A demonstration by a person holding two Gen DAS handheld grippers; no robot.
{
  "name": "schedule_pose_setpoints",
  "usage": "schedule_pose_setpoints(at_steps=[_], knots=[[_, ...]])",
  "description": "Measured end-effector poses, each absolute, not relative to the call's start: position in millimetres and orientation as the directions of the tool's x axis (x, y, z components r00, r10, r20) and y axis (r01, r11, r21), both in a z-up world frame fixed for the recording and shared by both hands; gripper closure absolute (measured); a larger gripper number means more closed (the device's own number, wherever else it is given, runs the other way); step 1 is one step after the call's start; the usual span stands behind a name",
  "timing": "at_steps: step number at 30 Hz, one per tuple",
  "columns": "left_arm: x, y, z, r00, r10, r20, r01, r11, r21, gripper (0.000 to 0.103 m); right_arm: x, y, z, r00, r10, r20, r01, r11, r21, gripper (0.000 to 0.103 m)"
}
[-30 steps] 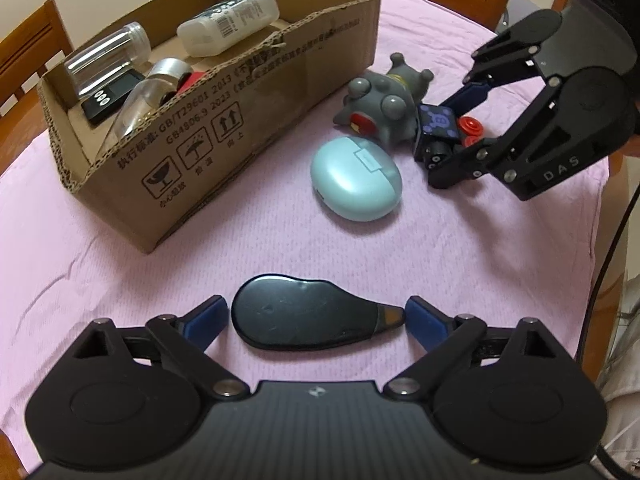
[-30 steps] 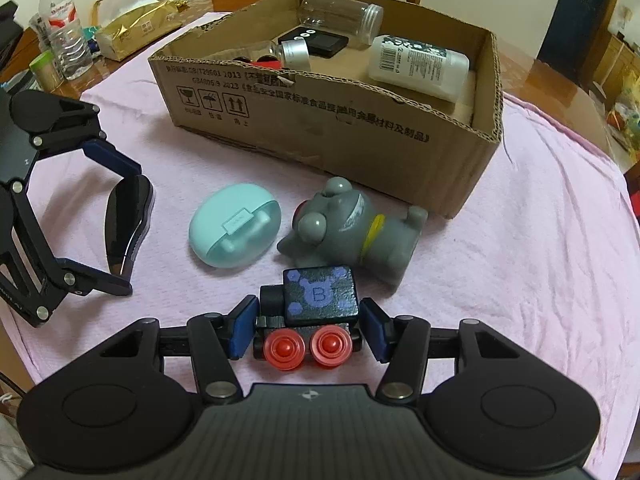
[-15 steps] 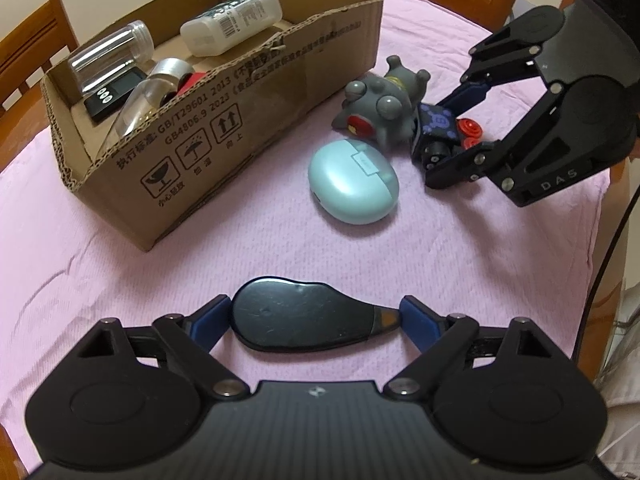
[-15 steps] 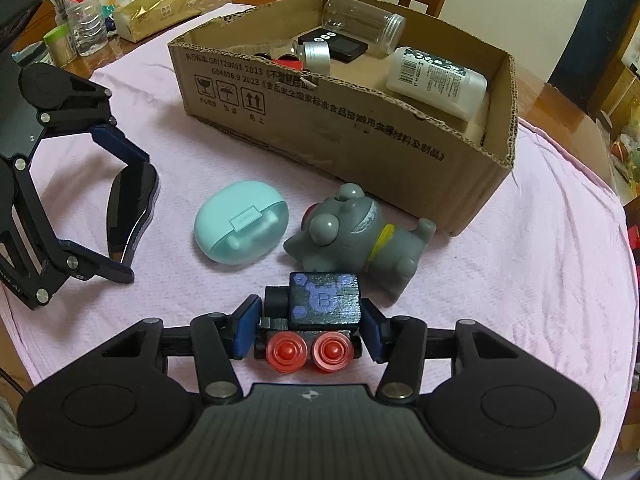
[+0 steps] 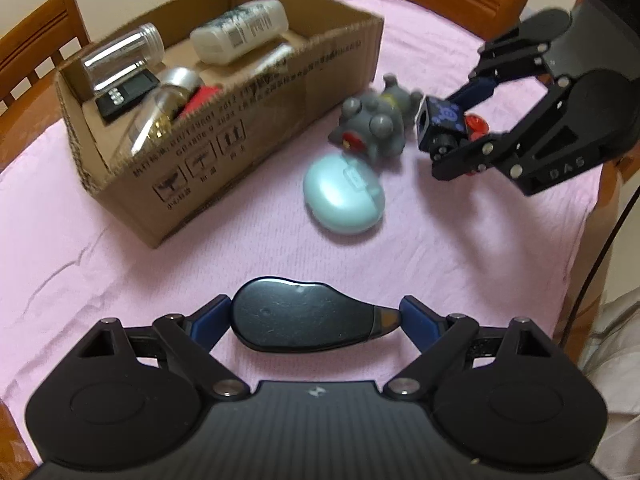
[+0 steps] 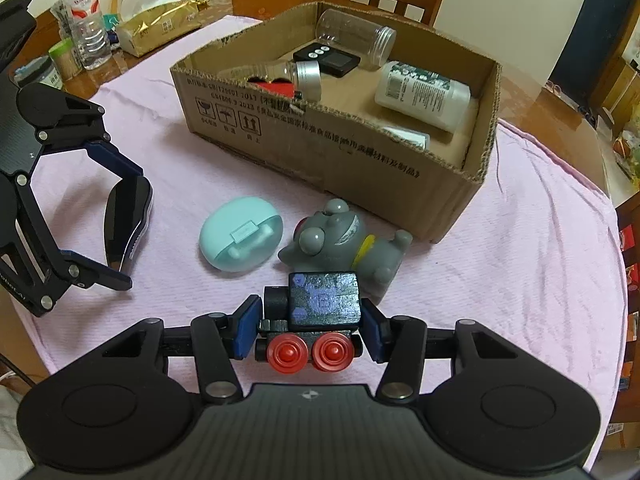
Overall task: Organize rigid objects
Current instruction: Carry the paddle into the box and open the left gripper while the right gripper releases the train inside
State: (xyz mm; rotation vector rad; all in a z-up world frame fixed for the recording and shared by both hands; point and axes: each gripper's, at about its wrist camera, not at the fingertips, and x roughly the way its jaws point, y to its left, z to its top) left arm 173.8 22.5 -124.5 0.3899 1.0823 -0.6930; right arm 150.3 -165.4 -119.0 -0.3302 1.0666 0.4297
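Observation:
My left gripper (image 5: pixel 314 314) is shut on a black teardrop-shaped case (image 5: pixel 304 320), held lengthwise above the pink cloth; it also shows in the right wrist view (image 6: pixel 128 220). My right gripper (image 6: pixel 310 322) is shut on a black toy train with red wheels (image 6: pixel 320 312) and holds it off the cloth; the train also shows in the left wrist view (image 5: pixel 444 124). A grey toy animal (image 6: pixel 340 240) and a light blue oval case (image 6: pixel 240 236) lie on the cloth in front of the cardboard box (image 6: pixel 320 152).
The box holds a white bottle (image 6: pixel 420 94), a clear jar (image 6: pixel 352 38), a silver-capped bottle (image 6: pixel 296 76) and a small black scale (image 6: pixel 326 58). A water bottle (image 6: pixel 86 20) and a gold packet (image 6: pixel 156 26) stand on the far left. Wooden chairs ring the table.
Both grippers have lifted with their objects: the train and the black case are now raised off the cloth and the views look down more steeply on the box.

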Motion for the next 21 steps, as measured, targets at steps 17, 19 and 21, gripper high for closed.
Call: schedule_pose_setpoints(at_steps=[17,19,21], knots=[[221.5,6.3,-29.5,0.469,-0.355,-0.809,0.651,0.758,0.045,0.014,183.6,-170.5,-48.0,0.508,0.265,-0.819,-0.525,0.85,-0.05,0.046],[235.0,4.5,-25.6,0.498,-0.347,-0.795,0.641,0.764,0.068,0.014,191.8,-170.4,-42.9,0.526,0.269,-0.807,-0.522,0.851,-0.056,0.046],[252.4,2.5,-23.9,0.517,-0.342,-0.785,0.628,0.775,0.076,0.014,199.8,-170.1,-39.9,0.542,0.271,-0.795,-0.517,0.854,-0.061,0.046]])
